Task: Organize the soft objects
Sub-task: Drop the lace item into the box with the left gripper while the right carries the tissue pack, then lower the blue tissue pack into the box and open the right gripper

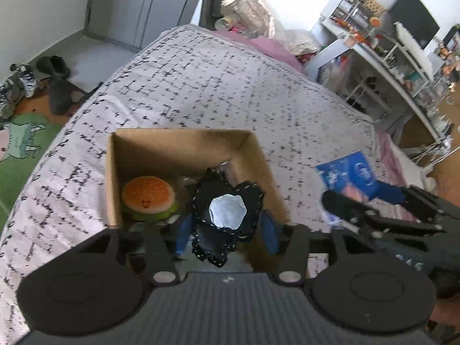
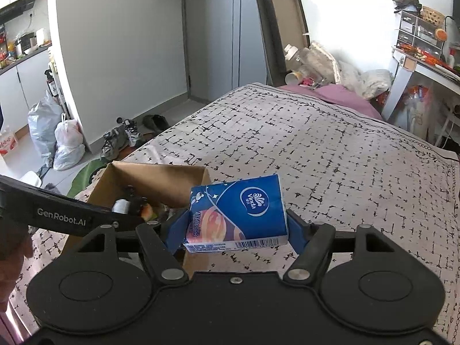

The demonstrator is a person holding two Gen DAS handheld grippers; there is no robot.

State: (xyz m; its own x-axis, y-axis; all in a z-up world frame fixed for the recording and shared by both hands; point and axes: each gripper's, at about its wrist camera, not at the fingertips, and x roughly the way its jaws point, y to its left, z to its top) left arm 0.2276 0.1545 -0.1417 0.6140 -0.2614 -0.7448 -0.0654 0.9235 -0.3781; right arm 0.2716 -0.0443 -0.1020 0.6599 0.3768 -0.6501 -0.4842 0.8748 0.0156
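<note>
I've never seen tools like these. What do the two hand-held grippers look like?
Each hand-held gripper, left and right, is matte black plastic with two round discs, a ribbed centre, silver pivot pins and blue finger pads. White "GenRobot.AI" lettering marks the left one's side.

The left wrist view rides on the left gripper point(image 1: 227, 227) and looks steeply down along its fingers into the box point(image 1: 184, 146) close below, with the bed point(image 1: 230, 86) running away behind it and the shelves point(image 1: 388, 51) at upper right. The right wrist view sits on the right gripper point(image 2: 235, 224), just right of the box point(image 2: 161, 181) and a little further back, facing down over the bed point(image 2: 316, 143) toward the door point(image 2: 212, 28). Both views share the box, the bed, the shoes point(image 1: 20, 86) point(image 2: 120, 138) — and each catches the other gripper at its edge.
</note>
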